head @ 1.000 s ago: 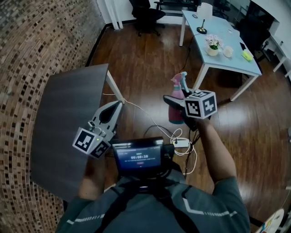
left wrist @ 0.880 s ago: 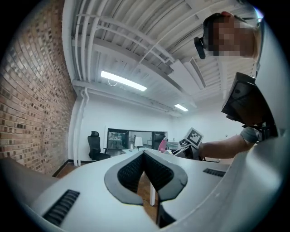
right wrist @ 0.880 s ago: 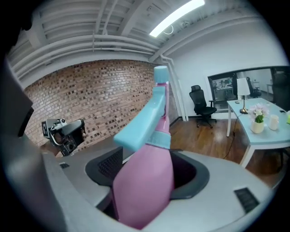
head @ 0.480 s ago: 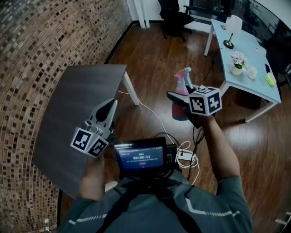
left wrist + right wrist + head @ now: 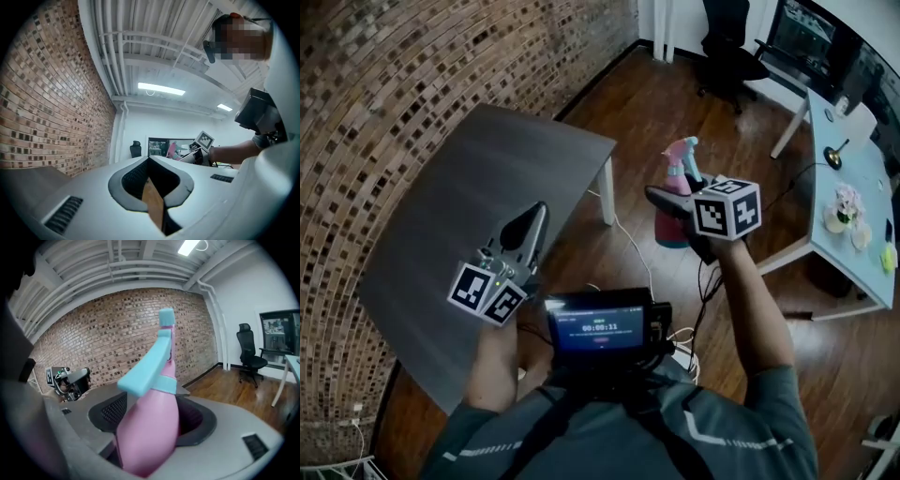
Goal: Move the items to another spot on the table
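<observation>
The carrying step is in hand. The right tongs (image 5: 670,204) are clamped round the body of a pink spray bottle (image 5: 679,171) with a blue trigger head. It is held upright in the air over the wooden floor (image 5: 675,94), right of the dark tabletop (image 5: 478,178). The left tongs (image 5: 534,214) are closed and empty above the tabletop's near part. The next move probably calls for bringing the bottle left over the bare tabletop, lowering it upright, then releasing.
</observation>
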Tool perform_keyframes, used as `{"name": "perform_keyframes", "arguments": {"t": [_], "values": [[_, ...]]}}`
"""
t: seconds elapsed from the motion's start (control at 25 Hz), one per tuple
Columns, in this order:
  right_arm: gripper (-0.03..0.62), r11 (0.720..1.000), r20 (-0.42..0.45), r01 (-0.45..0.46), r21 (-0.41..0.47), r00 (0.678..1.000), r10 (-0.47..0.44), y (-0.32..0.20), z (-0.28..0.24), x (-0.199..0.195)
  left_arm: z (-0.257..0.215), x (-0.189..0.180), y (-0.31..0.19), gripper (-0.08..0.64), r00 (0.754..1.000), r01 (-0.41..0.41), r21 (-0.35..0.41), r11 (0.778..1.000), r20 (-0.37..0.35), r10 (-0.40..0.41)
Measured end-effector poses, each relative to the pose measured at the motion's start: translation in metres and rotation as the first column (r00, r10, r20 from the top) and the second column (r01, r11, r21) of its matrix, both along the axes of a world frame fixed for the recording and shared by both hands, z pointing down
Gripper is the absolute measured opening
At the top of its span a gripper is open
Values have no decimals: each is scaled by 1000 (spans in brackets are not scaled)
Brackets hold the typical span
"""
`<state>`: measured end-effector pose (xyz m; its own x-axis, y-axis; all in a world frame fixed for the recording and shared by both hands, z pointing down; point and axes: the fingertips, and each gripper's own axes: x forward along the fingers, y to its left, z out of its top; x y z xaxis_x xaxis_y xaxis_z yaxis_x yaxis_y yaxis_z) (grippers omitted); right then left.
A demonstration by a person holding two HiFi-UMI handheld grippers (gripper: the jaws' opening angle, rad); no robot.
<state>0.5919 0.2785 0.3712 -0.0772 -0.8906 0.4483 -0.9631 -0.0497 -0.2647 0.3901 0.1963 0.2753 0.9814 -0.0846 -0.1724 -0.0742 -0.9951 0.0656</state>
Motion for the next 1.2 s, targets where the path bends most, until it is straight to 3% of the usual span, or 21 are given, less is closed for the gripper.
{"name": "perform_keyframes", "arguments": {"t": [0.44, 0.8, 1.04, 1.2], "values": [[330, 977, 12, 209, -33, 978, -209, -238, 5, 27, 10, 17, -183, -6, 985, 174, -24, 984, -5, -174], [330, 917, 4, 395, -49, 919, -395, -400, 6, 9, 18, 6, -297, -6, 942, 335, -49, 941, -14, -336], [330, 847, 27, 521, -103, 853, -521, -459, 29, -22, 22, -17, -321, -6, 881, 474, -52, 879, 4, -474], [330, 776, 48, 614, -146, 788, -614, -500, 45, -49, 21, -49, -343, -6, 791, 612, -58, 789, 11, -612]]}}
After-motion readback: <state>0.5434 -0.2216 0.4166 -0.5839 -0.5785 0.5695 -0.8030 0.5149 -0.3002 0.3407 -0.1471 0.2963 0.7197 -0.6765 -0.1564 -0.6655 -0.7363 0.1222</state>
